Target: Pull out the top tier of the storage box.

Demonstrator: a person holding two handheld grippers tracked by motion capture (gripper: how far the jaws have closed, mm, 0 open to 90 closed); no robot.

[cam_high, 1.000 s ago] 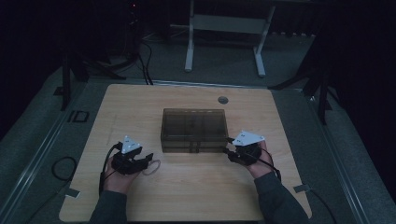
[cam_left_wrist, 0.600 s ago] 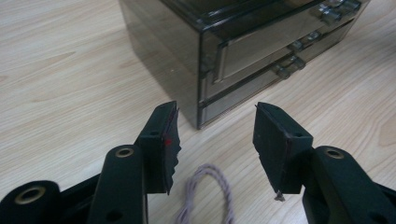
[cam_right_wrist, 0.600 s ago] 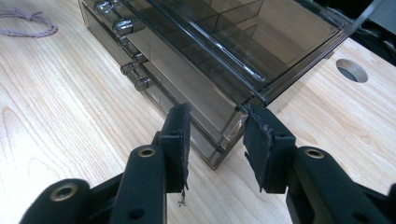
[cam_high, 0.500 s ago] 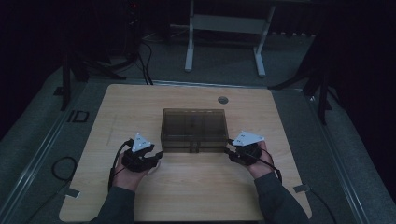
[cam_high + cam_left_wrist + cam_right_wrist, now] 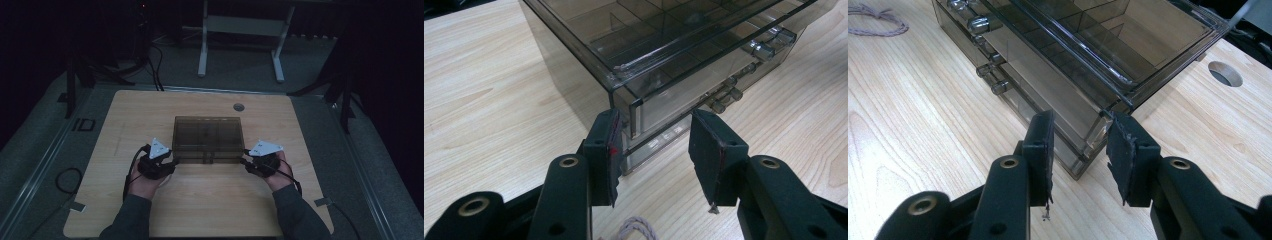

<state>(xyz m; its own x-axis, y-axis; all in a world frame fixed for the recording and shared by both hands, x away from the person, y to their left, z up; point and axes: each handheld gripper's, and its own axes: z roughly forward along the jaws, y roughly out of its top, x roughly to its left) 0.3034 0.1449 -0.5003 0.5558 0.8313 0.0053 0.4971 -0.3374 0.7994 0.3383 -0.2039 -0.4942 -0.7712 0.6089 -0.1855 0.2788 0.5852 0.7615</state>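
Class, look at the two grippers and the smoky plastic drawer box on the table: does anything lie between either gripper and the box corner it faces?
Nothing visible does. The left gripper straddles one front corner of the drawer box, and the right gripper straddles the other; bare table lies around them.

The light wood-grain rectangular counter (image 5: 200, 205) has rounded corners and stands on a grey carpeted floor (image 5: 360, 165). Near the middle of its top sits a smoky translucent plastic drawer box (image 5: 207, 137), its base flat on the wood and its front, with small clear knobs, facing the near edge. Beyond the box, close to the far edge, a round grey cable hole (image 5: 239, 107) is set into the board. A thin braided purple cord (image 5: 878, 22) lies on the wood before the box front.
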